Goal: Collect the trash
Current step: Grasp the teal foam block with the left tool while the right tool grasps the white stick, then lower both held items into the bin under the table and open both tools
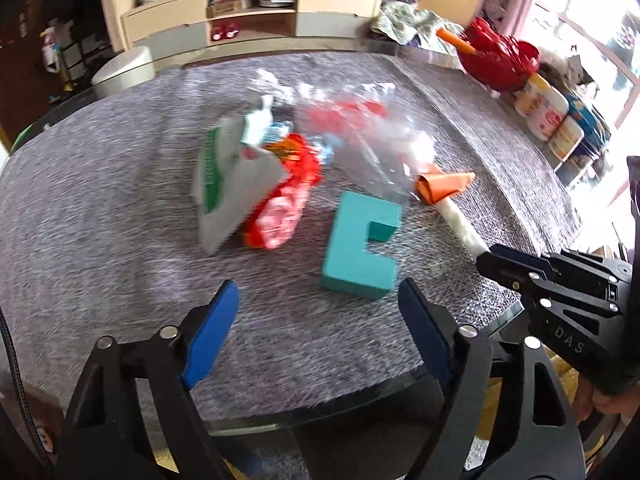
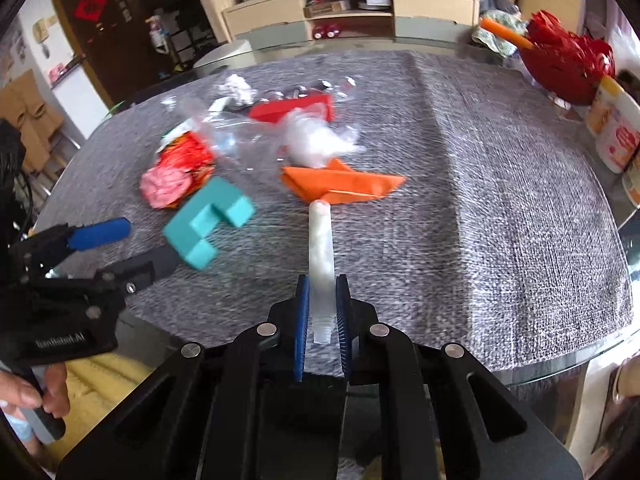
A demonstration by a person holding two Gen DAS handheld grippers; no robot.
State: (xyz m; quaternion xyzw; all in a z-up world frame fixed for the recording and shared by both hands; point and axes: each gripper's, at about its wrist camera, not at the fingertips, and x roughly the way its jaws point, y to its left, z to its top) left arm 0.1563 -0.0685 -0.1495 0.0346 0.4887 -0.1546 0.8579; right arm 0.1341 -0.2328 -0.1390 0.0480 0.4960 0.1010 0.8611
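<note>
A pile of trash lies on the grey table mat [image 1: 100, 200]: a white-and-green packet [image 1: 228, 176], a red-pink wrapper [image 1: 280, 208], a clear plastic bag [image 1: 372, 148] and a folded orange paper [image 2: 344, 184]. A teal C-shaped block [image 1: 352, 248] lies nearest me. My left gripper [image 1: 320, 292] is open, its blue pads either side of the block's near end without pressing it. My right gripper [image 2: 323, 280] is shut on a white tube [image 2: 322, 240] whose far end touches the orange paper. In the left wrist view the right gripper [image 1: 486, 258] holds that tube [image 1: 460, 224] from the right.
A red basket [image 2: 568, 64] with an orange stick and several jars [image 2: 616, 128] stand along the table's right side. The glass table edge [image 1: 360, 400] runs close under both grippers. A shelf unit [image 1: 256, 12] stands behind. A hand [image 2: 24, 392] grips the left tool.
</note>
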